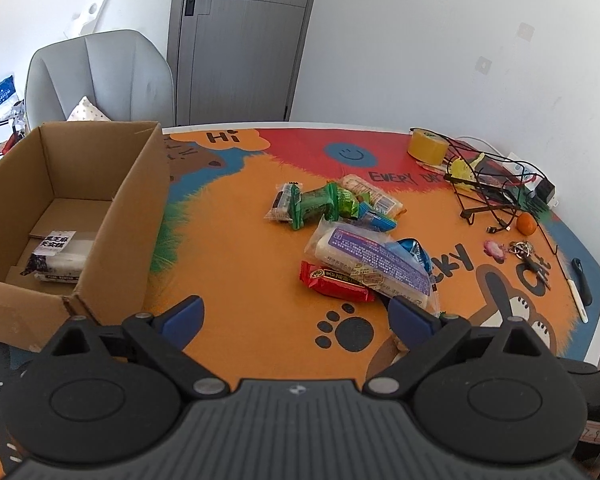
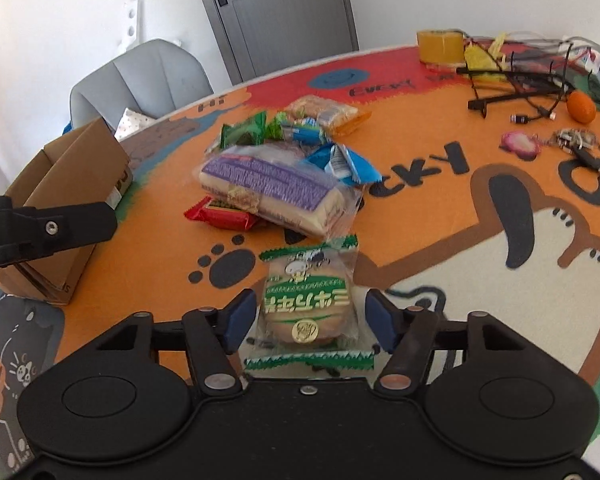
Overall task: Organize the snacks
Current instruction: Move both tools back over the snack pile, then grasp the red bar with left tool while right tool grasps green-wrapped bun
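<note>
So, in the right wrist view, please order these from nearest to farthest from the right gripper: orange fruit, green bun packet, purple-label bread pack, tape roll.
1. green bun packet, between the fingers of the right gripper
2. purple-label bread pack, ahead, mid-table
3. orange fruit, far right
4. tape roll, far edge

White walls, grey door (image 1: 244,40) with black handle at top centre; grey chair (image 1: 100,76) upper left behind the desk (image 1: 240,240), bright cartoon cloth, daylight.

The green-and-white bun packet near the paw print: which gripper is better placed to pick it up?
The right gripper: the bun packet already lies between its open fingers. The left gripper hovers open over bare mat beside the cardboard box.
</note>
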